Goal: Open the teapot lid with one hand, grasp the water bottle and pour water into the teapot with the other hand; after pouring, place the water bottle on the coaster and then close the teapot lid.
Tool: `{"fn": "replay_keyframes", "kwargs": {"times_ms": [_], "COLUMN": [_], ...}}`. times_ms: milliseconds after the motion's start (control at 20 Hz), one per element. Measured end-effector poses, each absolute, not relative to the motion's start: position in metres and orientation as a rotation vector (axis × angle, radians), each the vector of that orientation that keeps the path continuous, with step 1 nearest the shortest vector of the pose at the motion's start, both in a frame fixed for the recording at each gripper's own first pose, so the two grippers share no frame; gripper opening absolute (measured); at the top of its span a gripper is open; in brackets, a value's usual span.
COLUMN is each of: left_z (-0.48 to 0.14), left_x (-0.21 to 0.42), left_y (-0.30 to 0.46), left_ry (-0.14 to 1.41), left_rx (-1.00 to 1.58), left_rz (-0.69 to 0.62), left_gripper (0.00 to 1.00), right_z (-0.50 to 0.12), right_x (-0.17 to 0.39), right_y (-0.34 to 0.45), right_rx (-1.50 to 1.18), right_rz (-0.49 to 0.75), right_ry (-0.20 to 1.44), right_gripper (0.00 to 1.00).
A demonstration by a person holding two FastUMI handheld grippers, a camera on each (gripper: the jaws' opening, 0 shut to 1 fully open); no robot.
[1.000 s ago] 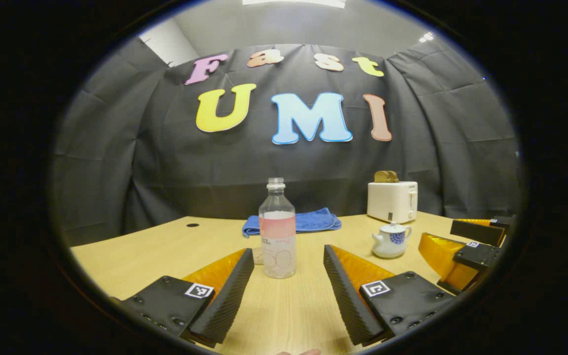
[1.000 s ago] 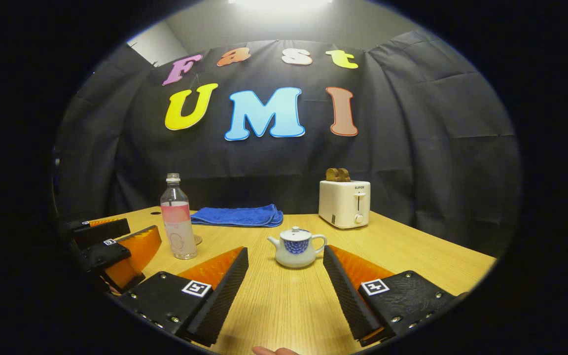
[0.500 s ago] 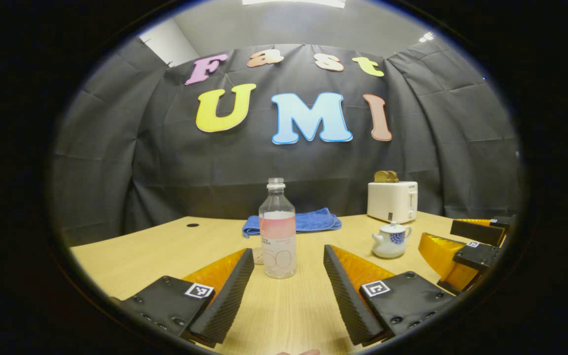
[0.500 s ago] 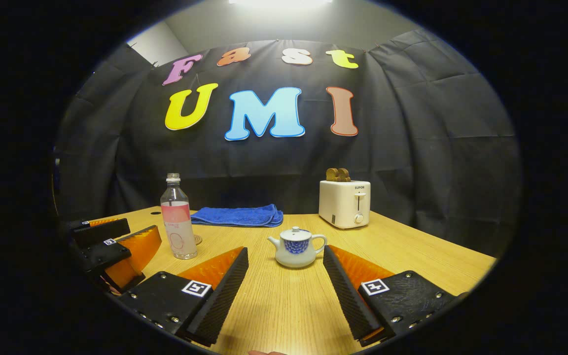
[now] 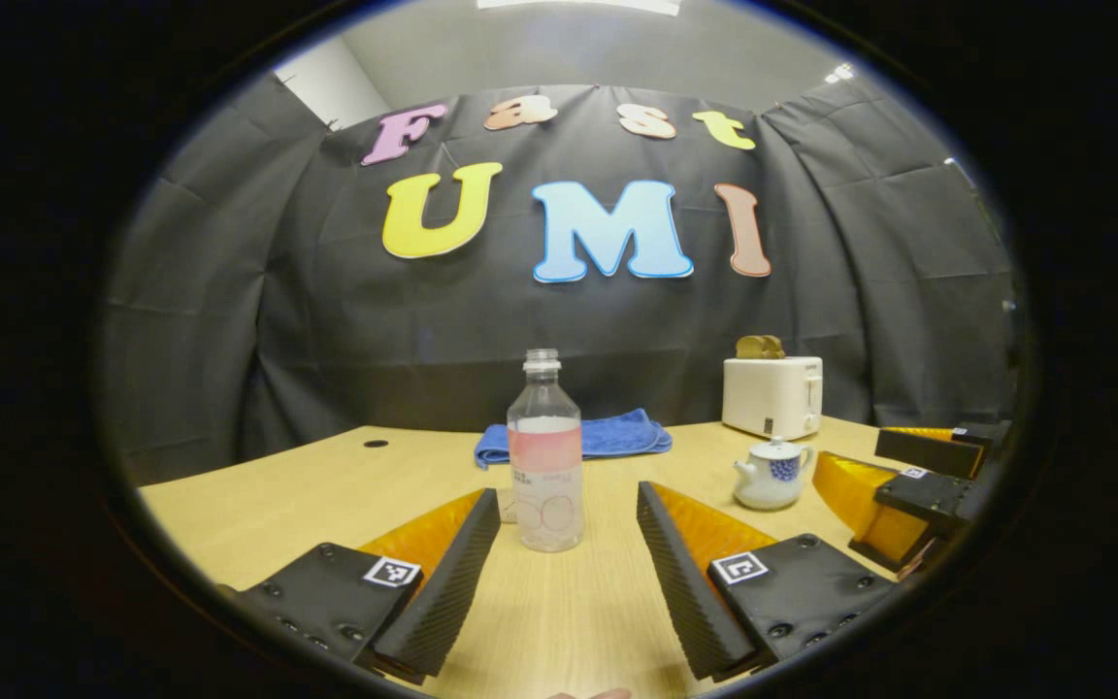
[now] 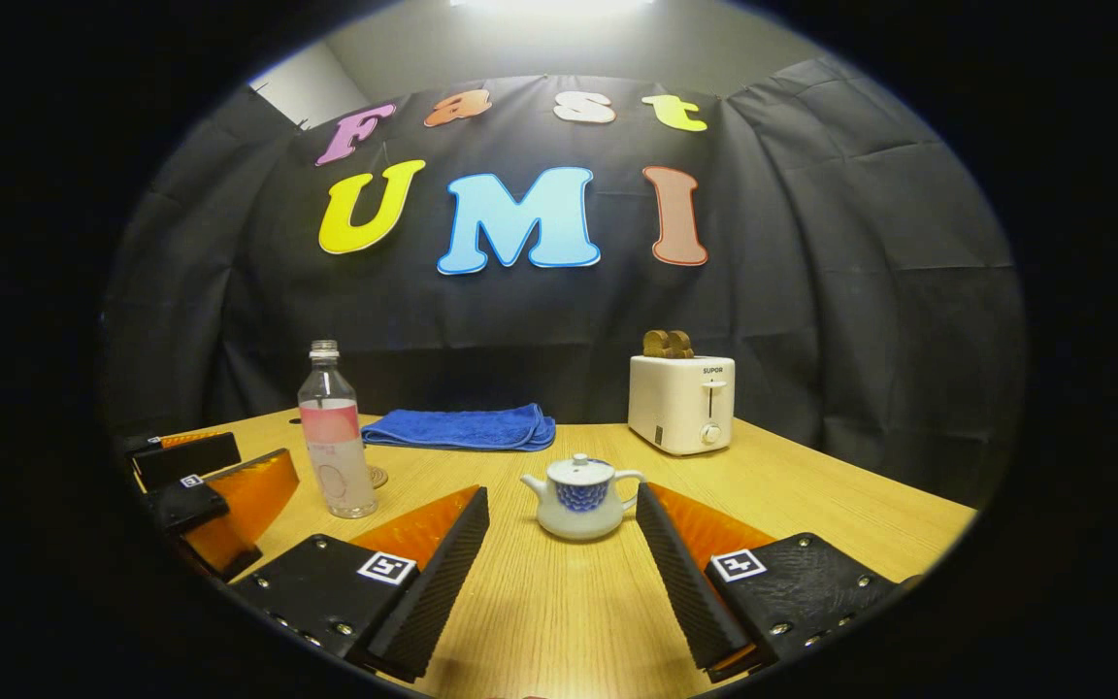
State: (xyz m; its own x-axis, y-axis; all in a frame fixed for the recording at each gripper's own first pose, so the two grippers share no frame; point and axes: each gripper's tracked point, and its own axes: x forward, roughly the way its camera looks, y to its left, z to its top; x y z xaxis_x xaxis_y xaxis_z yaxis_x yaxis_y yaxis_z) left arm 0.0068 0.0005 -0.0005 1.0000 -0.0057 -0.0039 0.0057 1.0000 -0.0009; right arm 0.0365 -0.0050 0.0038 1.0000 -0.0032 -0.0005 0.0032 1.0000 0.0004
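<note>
A clear water bottle with a pink label stands upright on the wooden table, just ahead of my left gripper, which is open with nothing between its fingers. The bottle appears at the left in the right gripper view, beside a small round coaster. A white teapot with a blue pattern and its lid on sits just ahead of my right gripper, which is open. In the left gripper view the teapot sits to the right, with the right gripper beside it.
A white toaster with bread in it stands at the back right. A folded blue towel lies at the back centre. The wooden table has a small dark hole near its far left.
My right gripper has moved a little forward toward the teapot, which now sits nearer its fingers. The left gripper has barely shifted.
</note>
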Motion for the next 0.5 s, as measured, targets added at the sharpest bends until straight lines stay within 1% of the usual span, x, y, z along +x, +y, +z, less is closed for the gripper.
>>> {"fn": "replay_keyframes", "kwargs": {"times_ms": [250, 350, 400, 500], "left_z": [0.001, 0.001, 0.002, 0.002], "left_x": [0.009, 0.009, 0.008, 0.008], "left_y": [-0.003, -0.003, -0.004, -0.004], "left_ry": [0.005, 0.004, 0.004, 0.005], "left_rx": [-0.003, -0.003, -0.003, -0.003], "left_rz": [-0.031, -0.031, -0.031, -0.031], "left_gripper": [0.99, 0.99, 0.99, 0.99], "right_z": [0.002, -0.001, 0.001, 0.001], "right_x": [0.083, 0.100, 0.109, 0.123], "right_y": [-0.015, -0.017, -0.019, -0.023], "right_rx": [0.027, -0.004, -0.017, -0.024], "right_rz": [0.002, 0.000, -0.004, -0.006], "right_ry": [0.022, 0.035, 0.037, 0.050], "right_gripper": [0.94, 0.94, 0.84, 0.84]}}
